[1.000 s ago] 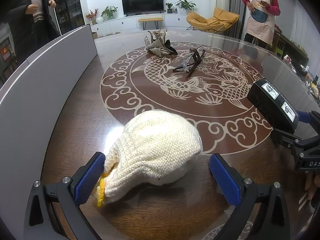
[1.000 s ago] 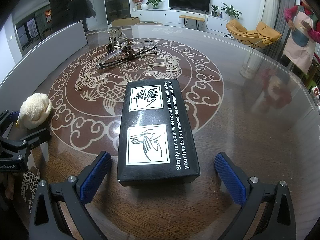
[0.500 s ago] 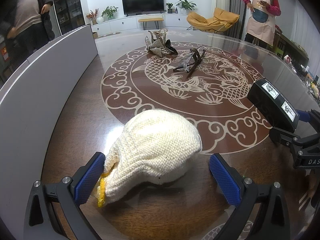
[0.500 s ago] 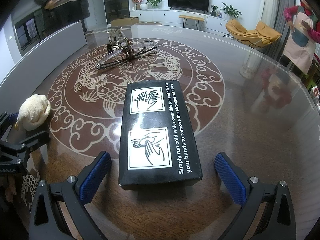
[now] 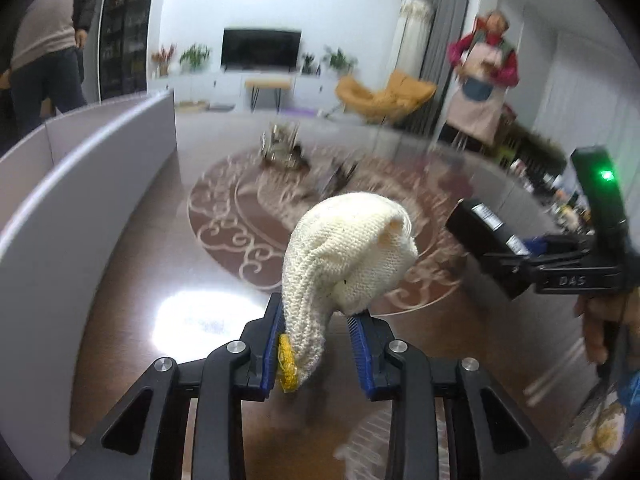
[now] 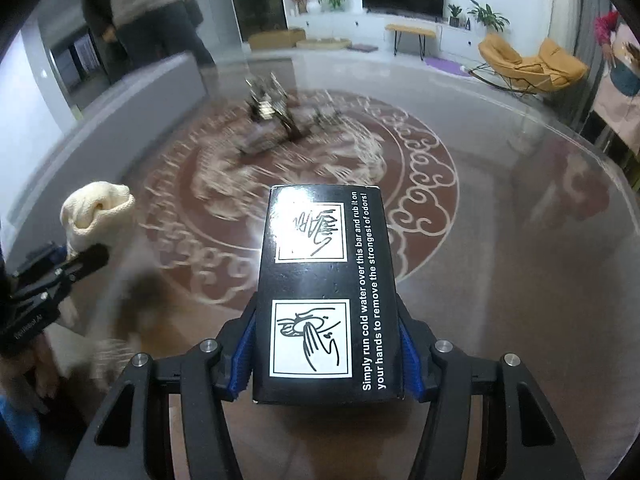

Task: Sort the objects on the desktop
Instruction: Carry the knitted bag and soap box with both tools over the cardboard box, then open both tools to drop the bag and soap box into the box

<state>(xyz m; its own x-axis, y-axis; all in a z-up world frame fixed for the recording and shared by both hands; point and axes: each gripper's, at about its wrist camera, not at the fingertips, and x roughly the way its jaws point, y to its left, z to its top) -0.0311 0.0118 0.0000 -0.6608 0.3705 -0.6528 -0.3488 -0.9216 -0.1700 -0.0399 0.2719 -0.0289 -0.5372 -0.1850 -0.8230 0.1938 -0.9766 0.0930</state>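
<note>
The left claw [image 5: 316,338] is clamped on the narrow end of a cream knitted glove [image 5: 348,252], which hangs bunched above the worktop [image 5: 152,264], clear of the glass. The right claw [image 6: 326,354] has a black box [image 6: 326,280] between its blue pads [image 6: 410,360]; its jaws are closing, and the pads already press on both long sides of the box, which looks raised off the surface too.

Taking the round dragon pattern [image 6: 424,184] on the worktop as the landmark: the glove is at its near-left edge, the box over its near edge, and a metallic hair clip [image 6: 266,100] and a pair of glasses [image 6: 316,120] lie near its far side, untouched.

So the sorting is, by my reading, barely begun: two things are picked up but not set anywhere, and two are left to collect.

No tray or bin is visible, so the destination cannot be told. The clip and glasses are smeared by motion blur. A grey panel [image 5: 80,184] along the left hides what lies beyond it.
</note>
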